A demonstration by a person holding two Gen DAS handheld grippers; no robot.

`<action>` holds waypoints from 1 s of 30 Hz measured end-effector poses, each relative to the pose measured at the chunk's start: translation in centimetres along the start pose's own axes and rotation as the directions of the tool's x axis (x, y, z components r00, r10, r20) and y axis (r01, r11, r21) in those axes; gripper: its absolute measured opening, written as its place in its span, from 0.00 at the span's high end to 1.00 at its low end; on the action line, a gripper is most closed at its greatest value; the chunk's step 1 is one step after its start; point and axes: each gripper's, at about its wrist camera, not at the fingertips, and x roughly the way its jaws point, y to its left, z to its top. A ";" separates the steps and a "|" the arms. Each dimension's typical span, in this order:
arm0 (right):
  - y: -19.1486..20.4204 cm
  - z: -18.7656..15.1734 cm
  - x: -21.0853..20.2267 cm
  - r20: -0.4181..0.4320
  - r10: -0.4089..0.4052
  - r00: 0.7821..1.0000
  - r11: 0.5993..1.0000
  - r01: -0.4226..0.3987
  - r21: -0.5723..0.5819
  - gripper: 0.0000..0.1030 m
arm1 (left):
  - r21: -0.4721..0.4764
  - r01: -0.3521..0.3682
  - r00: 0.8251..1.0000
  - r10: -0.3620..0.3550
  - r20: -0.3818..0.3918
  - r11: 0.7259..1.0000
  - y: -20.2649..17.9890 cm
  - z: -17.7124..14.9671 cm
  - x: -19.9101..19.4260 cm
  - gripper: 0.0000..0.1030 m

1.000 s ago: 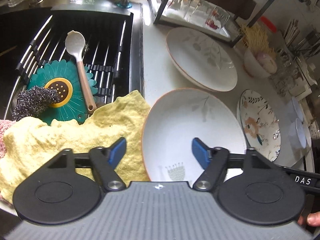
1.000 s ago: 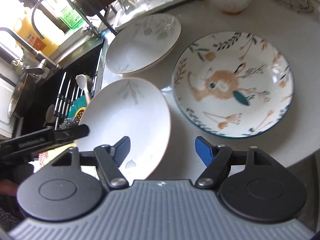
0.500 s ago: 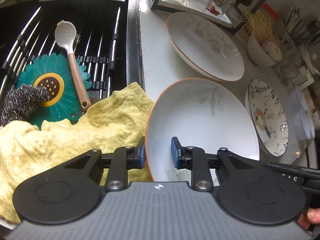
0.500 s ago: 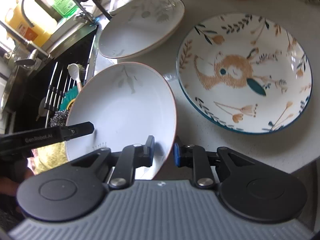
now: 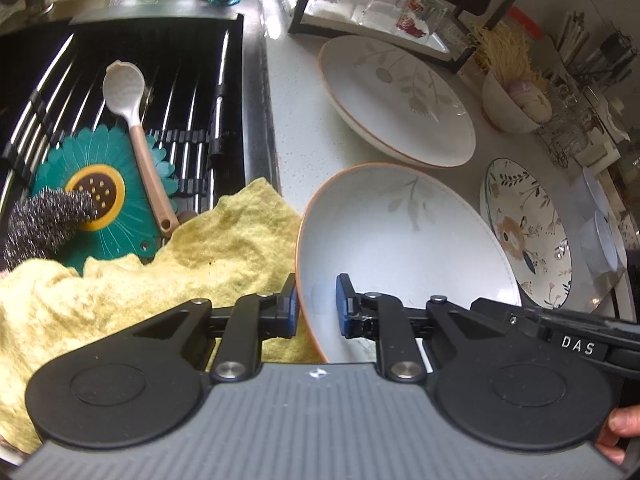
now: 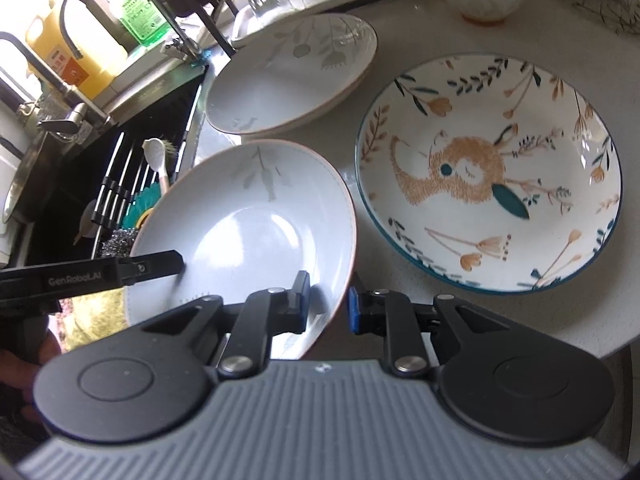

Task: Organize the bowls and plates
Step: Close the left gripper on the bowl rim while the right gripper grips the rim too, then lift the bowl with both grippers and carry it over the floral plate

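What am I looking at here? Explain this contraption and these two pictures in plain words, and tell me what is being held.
There is no robot here. A person holds a hand-operated two-finger clamp in each hand, and each clamp carries a wide-angle camera that looks forward along its fingers. One picture comes from the left clamp, the other from the right.

Both clamps are at the same white leaf-patterned plate. The left gripper has the plate's near left rim between its jaws, which are closing on it. The right gripper is shut on the near right rim.

On the countertop lie a matching plate farther back and a blue-rimmed floral plate to the right. A yellow cloth lies to the left, by the sink.
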 end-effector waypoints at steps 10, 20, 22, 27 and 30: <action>-0.4 0.3 -1.8 0.037 0.040 0.998 0.999 -0.040 -0.013 0.78 | 0.010 0.002 1.000 -0.002 0.029 1.000 -1.1 0.5 -2.0 0.83; -1.0 2.4 -4.2 0.095 0.085 0.992 0.994 -0.077 -0.077 0.78 | -0.032 -0.004 0.997 0.007 0.072 0.999 -3.3 1.6 -4.0 0.84; -1.7 3.1 -4.8 0.109 0.092 0.990 0.994 -0.084 -0.075 0.78 | -0.047 0.007 0.997 -0.003 0.082 0.999 -4.0 2.3 -4.1 0.84; -4.0 4.8 -6.2 0.159 0.105 0.982 0.994 -0.098 -0.052 0.78 | -0.018 0.024 0.993 -0.022 0.114 1.000 -7.1 4.6 -4.1 0.85; -5.9 5.5 -7.0 0.182 0.093 0.979 0.996 -0.090 -0.024 0.78 | 0.012 0.042 0.992 -0.044 0.119 0.999 -9.3 5.7 -3.5 0.85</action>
